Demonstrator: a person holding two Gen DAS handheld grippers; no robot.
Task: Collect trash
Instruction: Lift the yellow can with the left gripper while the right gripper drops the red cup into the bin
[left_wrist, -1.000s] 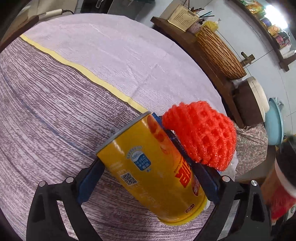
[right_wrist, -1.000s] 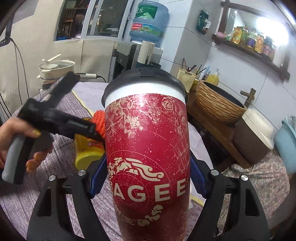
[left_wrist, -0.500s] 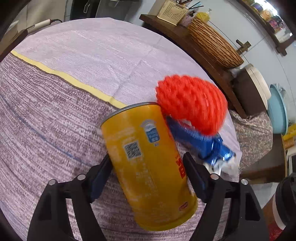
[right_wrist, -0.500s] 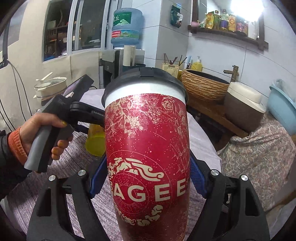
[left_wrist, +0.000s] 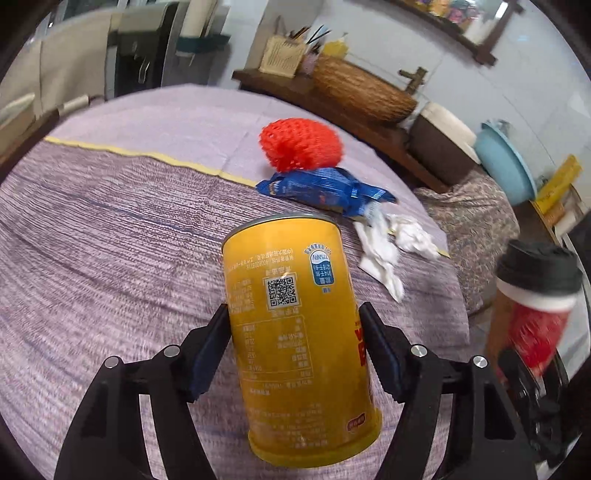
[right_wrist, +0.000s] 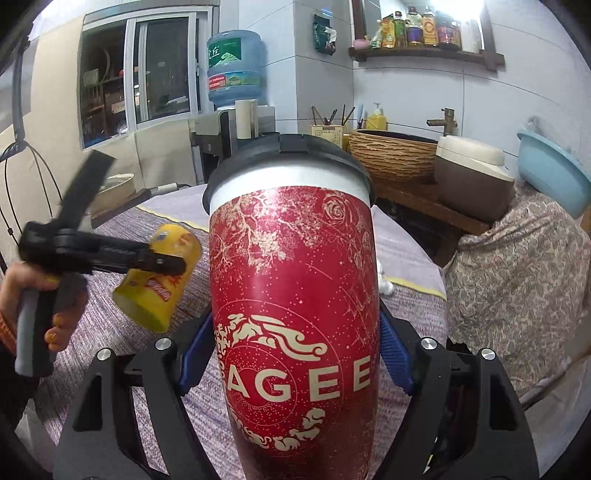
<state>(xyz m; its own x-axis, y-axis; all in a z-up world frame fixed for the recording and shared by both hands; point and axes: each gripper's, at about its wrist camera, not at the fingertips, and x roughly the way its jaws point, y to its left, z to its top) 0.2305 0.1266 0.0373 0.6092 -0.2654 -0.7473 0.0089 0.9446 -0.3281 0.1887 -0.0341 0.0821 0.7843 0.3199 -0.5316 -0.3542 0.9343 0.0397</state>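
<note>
In our left gripper (left_wrist: 295, 343) we hold a yellow can (left_wrist: 295, 343), its blue pads pressed against both sides and the jaws closing on it; the can is tilted, lifted clear of the desk (left_wrist: 110, 258), with its printed label upside down toward us. In our right gripper (right_wrist: 295, 354) we clamp a red paper cup (right_wrist: 295, 314) with a black lid, standing upright between the blue pads and filling most of that view. From the right wrist we also see our left hand (right_wrist: 26, 288) around the grey handle, carrying the can above the desk just left of the cup. Beyond the can, on the purple striped cloth, crumpled white tissue (left_wrist: 391, 243) lies near the desk's right edge. Just past it sits a blue snack wrapper (left_wrist: 325, 188), and a red foam net (left_wrist: 299, 144) rests touching the wrapper's far side. A yellow stripe (left_wrist: 147, 157) crosses the cloth behind them. Farther back, along the tiled wall, a wooden shelf carries a woven basket (left_wrist: 362, 92), a holder of chopsticks (left_wrist: 284, 55) and a brown pot (left_wrist: 439, 144) with a pale lid. A light blue basin (left_wrist: 506, 162) leans at the right, and a water bottle (right_wrist: 234, 66) stands on a dispenser in the far corner.
</note>
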